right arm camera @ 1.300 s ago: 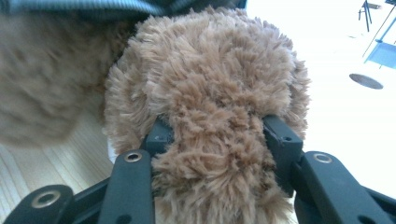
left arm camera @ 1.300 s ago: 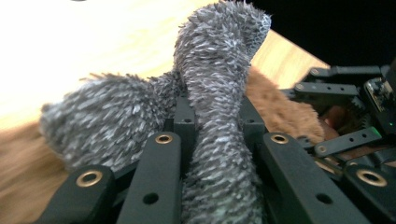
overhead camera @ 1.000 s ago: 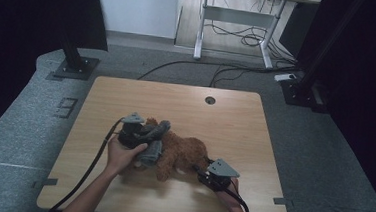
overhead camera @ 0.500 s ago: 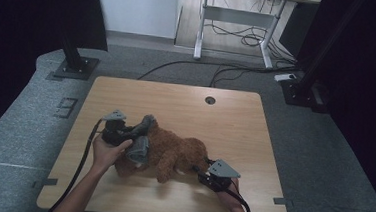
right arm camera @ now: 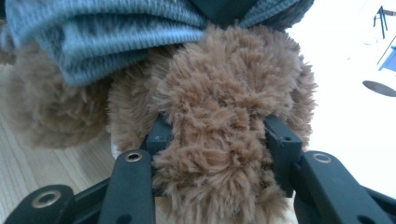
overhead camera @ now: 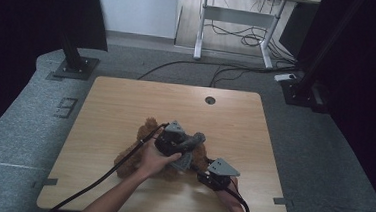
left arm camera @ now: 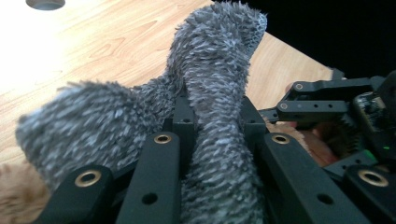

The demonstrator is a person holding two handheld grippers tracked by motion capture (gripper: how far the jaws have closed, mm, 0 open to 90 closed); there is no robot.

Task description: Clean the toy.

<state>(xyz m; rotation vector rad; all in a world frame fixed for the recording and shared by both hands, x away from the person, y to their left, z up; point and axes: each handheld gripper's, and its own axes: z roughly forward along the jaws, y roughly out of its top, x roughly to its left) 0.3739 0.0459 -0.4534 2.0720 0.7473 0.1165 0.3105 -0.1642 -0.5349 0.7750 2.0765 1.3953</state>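
Grey cloth pinched over a brown plush toy that is pinned at its right end

Going left to right on the bench (overhead camera: 126, 106): the brown plush toy (overhead camera: 135, 157) lies lengthwise across the near half, its long axis running from the left gripper (left arm camera: 212, 140) toward the right one. The left fingers (left arm camera: 159, 182) are clamped together on the grey fuzzy cloth (left arm camera: 215, 93), held just above the toy's middle with a loose tail pointing away. The right gripper (right arm camera: 217, 149), nearest the toy's right end, has its fingers (right arm camera: 133, 182) clamped on a furry limb, so any pull on the cloth would likely work against that anchor.
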